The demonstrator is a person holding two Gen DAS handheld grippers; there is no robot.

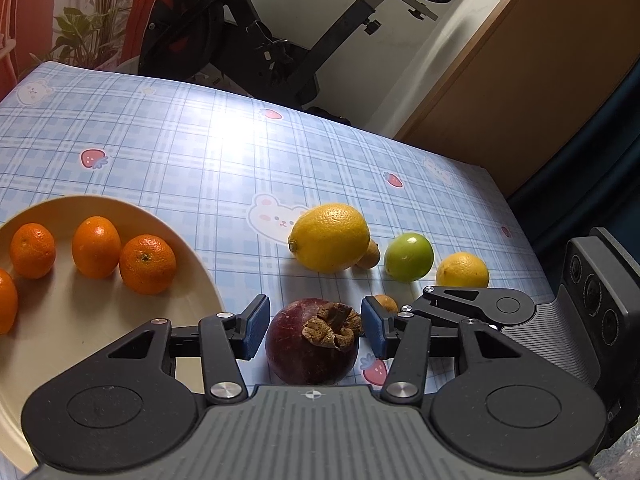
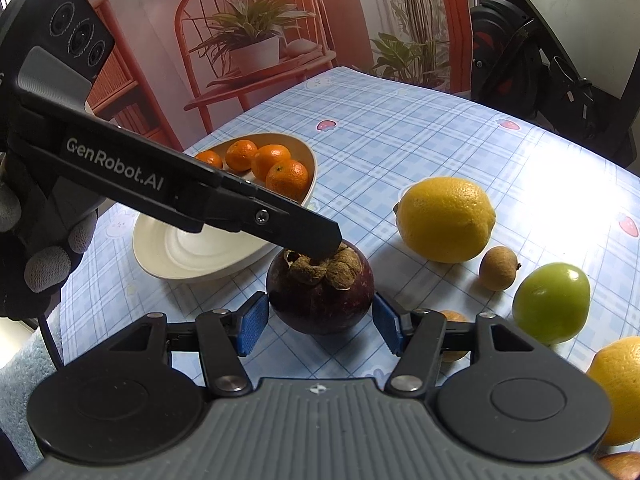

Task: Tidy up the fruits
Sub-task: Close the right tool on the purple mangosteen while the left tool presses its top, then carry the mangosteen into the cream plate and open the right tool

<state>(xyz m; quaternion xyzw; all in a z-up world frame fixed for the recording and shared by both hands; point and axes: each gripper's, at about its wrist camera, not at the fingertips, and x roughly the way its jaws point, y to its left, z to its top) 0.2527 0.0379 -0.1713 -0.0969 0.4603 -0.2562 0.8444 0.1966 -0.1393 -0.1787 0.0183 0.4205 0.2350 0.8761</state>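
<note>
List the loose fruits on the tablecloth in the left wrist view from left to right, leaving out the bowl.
mangosteen → large lemon → green lime → small lemon. The two small brown fruits overlap others, so they are left out.

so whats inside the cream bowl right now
Four small oranges sit in the cream bowl, grouped toward one end; the rest shows bare. In the right wrist view the left gripper covers a strip, including part of one orange.

Bare tablecloth (image 1: 192, 152) beyond, bowl (image 1: 80, 320) left, lemon (image 1: 329, 237) and lime (image 1: 409, 257) crowding right
</note>
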